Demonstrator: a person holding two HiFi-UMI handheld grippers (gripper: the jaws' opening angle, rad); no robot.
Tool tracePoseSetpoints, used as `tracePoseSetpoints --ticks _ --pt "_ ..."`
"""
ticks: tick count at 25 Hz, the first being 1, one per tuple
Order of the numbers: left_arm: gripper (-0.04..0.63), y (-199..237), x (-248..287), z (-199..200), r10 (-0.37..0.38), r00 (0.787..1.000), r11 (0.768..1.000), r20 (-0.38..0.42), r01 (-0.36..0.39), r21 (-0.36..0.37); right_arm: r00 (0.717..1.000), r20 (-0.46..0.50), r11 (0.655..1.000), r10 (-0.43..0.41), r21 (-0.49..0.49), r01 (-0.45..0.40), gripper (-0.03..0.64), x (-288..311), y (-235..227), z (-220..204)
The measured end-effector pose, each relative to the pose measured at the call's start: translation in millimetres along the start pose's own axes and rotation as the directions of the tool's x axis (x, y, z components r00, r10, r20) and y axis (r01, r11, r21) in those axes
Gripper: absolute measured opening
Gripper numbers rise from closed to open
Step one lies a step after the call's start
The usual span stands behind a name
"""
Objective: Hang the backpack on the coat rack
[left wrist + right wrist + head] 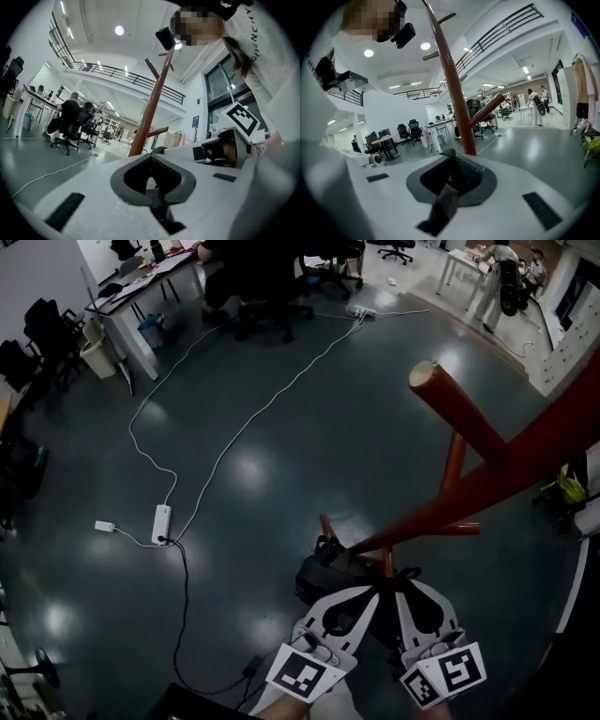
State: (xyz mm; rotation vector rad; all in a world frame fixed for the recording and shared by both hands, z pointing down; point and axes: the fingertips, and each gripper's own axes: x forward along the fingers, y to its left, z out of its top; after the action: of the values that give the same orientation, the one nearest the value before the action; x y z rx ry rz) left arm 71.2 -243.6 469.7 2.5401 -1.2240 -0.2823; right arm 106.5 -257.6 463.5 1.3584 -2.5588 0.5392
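The red-brown wooden coat rack (pixel 525 460) leans across the right of the head view, one peg end close to the camera. A black backpack (pixel 323 577) sits low beside the rack's foot, partly hidden by my grippers. The left gripper (pixel 375 592) and right gripper (pixel 401 579) meet tip to tip just over it. In the left gripper view the left gripper (pixel 151 157) is shut with a dark strap (pixel 161 211) trailing from it, the rack's pole (pixel 152 108) just ahead. The right gripper (pixel 451 154) is likewise shut on a strap (pixel 440 211), near the pole (pixel 452 93).
A white power strip (pixel 161 523) and long cables cross the dark floor at left. Desks, office chairs (pixel 258 277) and a bin (pixel 97 357) line the far side. A yellow-green item (pixel 569 486) lies at the right edge, and people stand at the far right.
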Motion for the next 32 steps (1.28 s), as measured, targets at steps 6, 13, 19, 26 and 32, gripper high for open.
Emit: tracePoseSetpoints --ticks 6,13,19,26,32 --pt "0.009 6.9 5.3 -3.0 0.014 1.0 1.0 -0.004 -0.014 0.005 0.999 -0.053 1.0 0.005 0.005 -0.005 0.037 9.6 -4.1 -5.1" --pt "0.009 10.5 7.1 -6.9 0.027 1.0 1.0 -0.003 -0.027 -0.008 0.992 -0.127 1.0 0.017 0.007 -0.017 0.037 12.8 -3.8 -11.9" --pt "0.009 9.8 4.9 -5.7 0.031 1.0 0.999 0.003 -0.031 -0.008 0.982 -0.189 1.0 0.027 -0.002 -0.028 0.055 13.3 -4.9 -12.2" --pt "0.009 10.4 1.4 -7.4 0.046 0.999 0.999 0.009 -0.045 -0.016 0.975 -0.218 0.998 0.041 -0.036 -0.049 0.071 13.2 -5.8 -12.0" --pt "0.009 4.0 -2.6 -7.1 0.055 0.998 0.998 0.011 -0.055 -0.024 0.983 -0.161 0.995 0.091 -0.022 -0.096 0.084 6.5 4.1 2.1"
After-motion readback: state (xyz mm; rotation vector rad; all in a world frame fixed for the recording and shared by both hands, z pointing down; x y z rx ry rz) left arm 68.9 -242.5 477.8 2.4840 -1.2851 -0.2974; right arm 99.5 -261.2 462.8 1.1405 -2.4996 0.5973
